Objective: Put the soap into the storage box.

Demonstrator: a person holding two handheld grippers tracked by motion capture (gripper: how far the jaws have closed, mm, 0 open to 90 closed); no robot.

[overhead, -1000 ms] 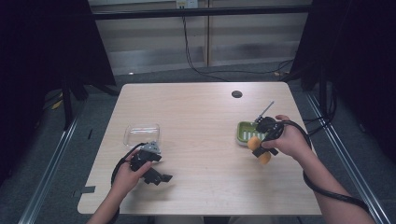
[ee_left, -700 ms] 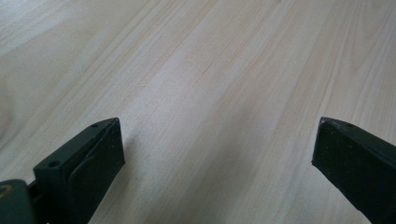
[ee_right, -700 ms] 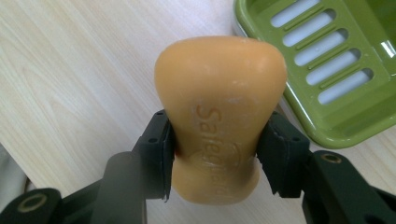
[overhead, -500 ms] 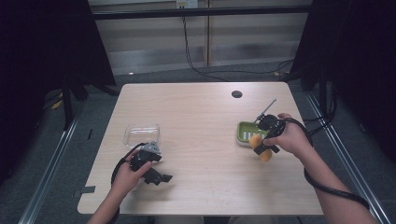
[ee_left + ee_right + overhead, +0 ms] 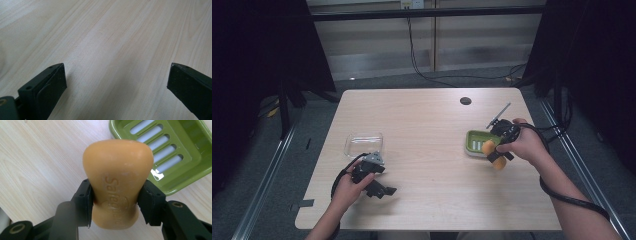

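Orange soap bar (image 5: pixel 118 177) (embossed "Safeguard", partly hidden) | right tongs (image 5: pixel 116 203) clamped

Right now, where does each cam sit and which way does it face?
High view: above the person's side, facing forward and down on the table; forearms, both grippers.
Left gripper view: on the left gripper, facing bare tabletop; open jaws.
Right gripper view: on the right gripper, jaws clamping the orange soap bar.
Shared with high view: green soap dish.

A lab-like recording booth: a bare wooden table (image 5: pixel 427 150) ringed by black curtains (image 5: pixel 262 60) and trailing cables (image 5: pixel 432 75).
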